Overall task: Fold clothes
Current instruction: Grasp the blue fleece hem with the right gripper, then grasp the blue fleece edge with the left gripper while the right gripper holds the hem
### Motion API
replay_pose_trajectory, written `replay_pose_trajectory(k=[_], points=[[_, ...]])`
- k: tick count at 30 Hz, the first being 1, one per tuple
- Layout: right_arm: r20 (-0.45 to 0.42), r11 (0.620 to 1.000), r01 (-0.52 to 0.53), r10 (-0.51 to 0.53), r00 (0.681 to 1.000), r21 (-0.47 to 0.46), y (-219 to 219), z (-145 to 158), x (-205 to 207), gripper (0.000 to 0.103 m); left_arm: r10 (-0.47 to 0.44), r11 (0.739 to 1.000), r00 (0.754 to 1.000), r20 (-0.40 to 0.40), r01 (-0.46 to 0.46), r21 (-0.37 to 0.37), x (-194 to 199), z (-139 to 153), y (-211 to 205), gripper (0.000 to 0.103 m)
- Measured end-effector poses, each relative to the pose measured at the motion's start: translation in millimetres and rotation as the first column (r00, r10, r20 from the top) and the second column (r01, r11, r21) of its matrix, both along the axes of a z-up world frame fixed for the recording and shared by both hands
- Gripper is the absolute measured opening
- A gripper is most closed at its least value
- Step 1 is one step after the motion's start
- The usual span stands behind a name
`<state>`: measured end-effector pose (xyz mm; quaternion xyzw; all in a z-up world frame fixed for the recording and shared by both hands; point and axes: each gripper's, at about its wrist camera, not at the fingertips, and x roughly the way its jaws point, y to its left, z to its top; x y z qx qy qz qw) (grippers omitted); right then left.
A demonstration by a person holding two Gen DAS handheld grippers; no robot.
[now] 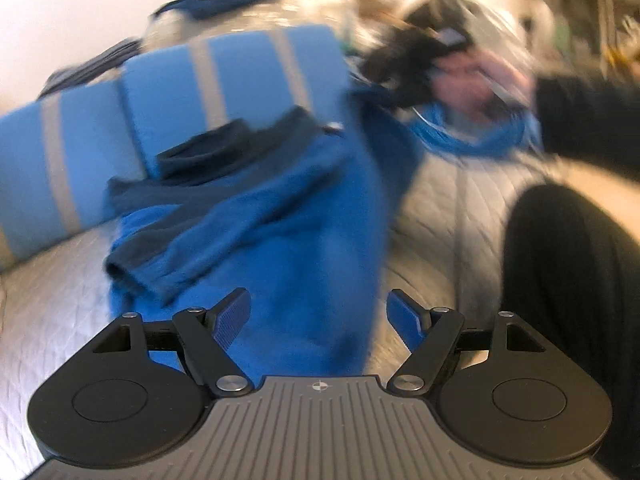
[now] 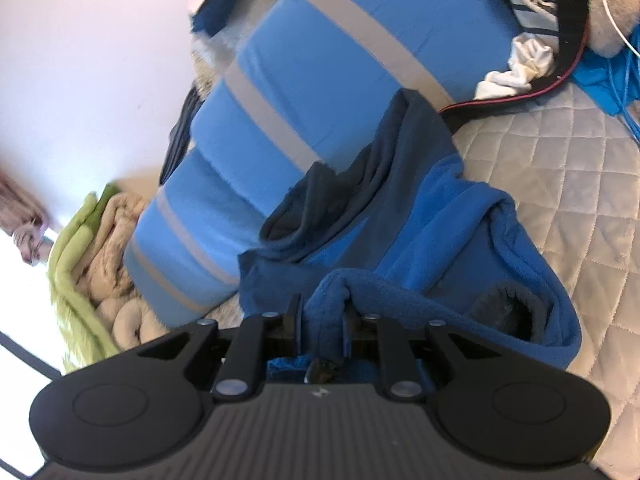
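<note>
Right gripper (image 2: 320,320) pinching a fold of blue fleece garment (image 2: 440,240); left gripper (image 1: 318,312) spread, empty, above it. Thin pinch, likely to slip if tugged against near striped pillow (image 2: 320,80).

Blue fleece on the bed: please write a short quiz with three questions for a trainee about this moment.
1. True or false: the right gripper is shut on the blue fleece.
2. The left gripper is: A open, B shut on cloth.
3. What lies behind the fleece, blue with grey stripes?

Key: 1 true; 2 A; 3 the striped pillows.
</note>
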<state>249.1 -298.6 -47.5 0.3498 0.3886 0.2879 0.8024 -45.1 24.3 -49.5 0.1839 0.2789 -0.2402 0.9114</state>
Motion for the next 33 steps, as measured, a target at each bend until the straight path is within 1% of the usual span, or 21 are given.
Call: replay_pose_trajectory(k=[3,4,5,6,7,8,9,10,11,13,17,20,22,24,26,27,28,30,31,32,33], points=[[-0.019,0.999,0.026,-0.026,0.999,0.019,3,-3,6,0.019,-0.052,0.991,0.998,0.037,0.047,0.124,-14,-21,-29,0.072],[-0.023,0.999,0.034,-0.034,0.999,0.02,4,-4,8,0.019,-0.053,0.979,0.997,0.062,0.039,0.2,-14,-30,-38,0.072],[-0.028,0.999,0.037,-0.037,0.999,0.017,5,-4,10,0.019,-0.042,0.953,0.995,0.094,0.011,0.303,-12,-41,-47,0.072],[-0.032,0.999,0.036,-0.035,0.999,0.012,6,-5,11,0.019,-0.027,0.907,0.991,0.128,-0.03,0.421,-9,-54,-55,0.072],[-0.035,0.999,0.034,-0.034,0.999,0.009,7,-5,12,0.019,-0.015,0.849,0.986,0.169,-0.076,0.523,-5,-66,-61,0.072],[-0.038,0.999,0.033,-0.032,0.999,0.007,7,-5,12,0.019,-0.009,0.78,0.978,0.21,-0.125,0.613,-1,-78,-65,0.071],[-0.04,1.0,0.031,-0.031,0.999,0.004,7,-5,13,0.019,-0.007,0.723,0.971,0.241,-0.161,0.671,1,-86,-67,0.062],[-0.043,1.0,0.029,-0.029,0.999,0.003,5,-4,11,0.019,-0.017,0.706,0.969,0.246,-0.163,0.689,1,-87,-66,0.047],[-0.043,1.0,0.026,-0.026,0.999,0.004,3,-3,8,0.019,-0.025,0.695,0.968,0.25,-0.163,0.7,1,-87,-64,0.042],[-0.031,1.0,0.02,-0.021,0.999,-0.017,-5,1,-1,0.019,-0.026,0.717,0.968,0.251,-0.157,0.68,-1,-73,-57,0.024],[-0.017,0.998,-0.004,0.003,1.0,-0.063,-36,8,-24,0.019,-0.051,0.766,0.981,0.187,-0.082,0.638,4,-45,-39,0.018],[-0.034,0.992,-0.03,0.026,0.999,-0.125,-60,9,-46,0.019,-0.075,0.824,0.994,0.08,0.016,0.566,17,-26,-23,0.016],[-0.045,0.984,-0.063,0.056,0.997,-0.166,-74,7,-64,0.019,-0.093,0.868,0.996,-0.013,0.087,0.489,27,-15,-14,0.013],[-0.073,0.972,-0.094,0.08,0.994,-0.216,-85,2,-80,0.02,-0.099,0.909,0.989,-0.111,0.136,0.393,42,-8,-3,0.012],[-0.103,0.956,-0.127,0.103,0.989,-0.265,-95,-4,-96,0.027,-0.085,0.936,0.982,-0.167,0.136,0.324,55,-2,5,0.012],[-0.118,0.947,-0.144,0.114,0.987,-0.289,-100,-7,-104,0.036,-0.079,0.945,0.981,-0.177,0.131,0.301,59,0,7,0.012],[-0.117,0.936,-0.15,0.118,0.986,-0.318,-104,-9,-112,0.048,-0.07,0.949,0.981,-0.181,0.121,0.29,62,1,8,0.012],[-0.113,0.912,-0.161,0.127,0.985,-0.376,-111,-13,-127,0.062,-0.053,0.952,0.984,-0.169,0.101,0.29,65,4,6,0.012],[-0.112,0.899,-0.166,0.132,0.985,-0.405,-114,-15,-134,0.076,-0.047,0.952,0.985,-0.163,0.094,0.292,66,5,5,0.012],[-0.091,0.881,-0.171,0.146,0.985,-0.442,-116,-15,-141,0.084,-0.041,0.952,0.987,-0.158,0.087,0.295,66,6,4,0.012],[-0.049,0.855,-0.173,0.171,0.984,-0.489,-116,-13,-150,0.085,-0.036,0.951,0.987,-0.154,0.081,0.299,66,6,3,0.012]])
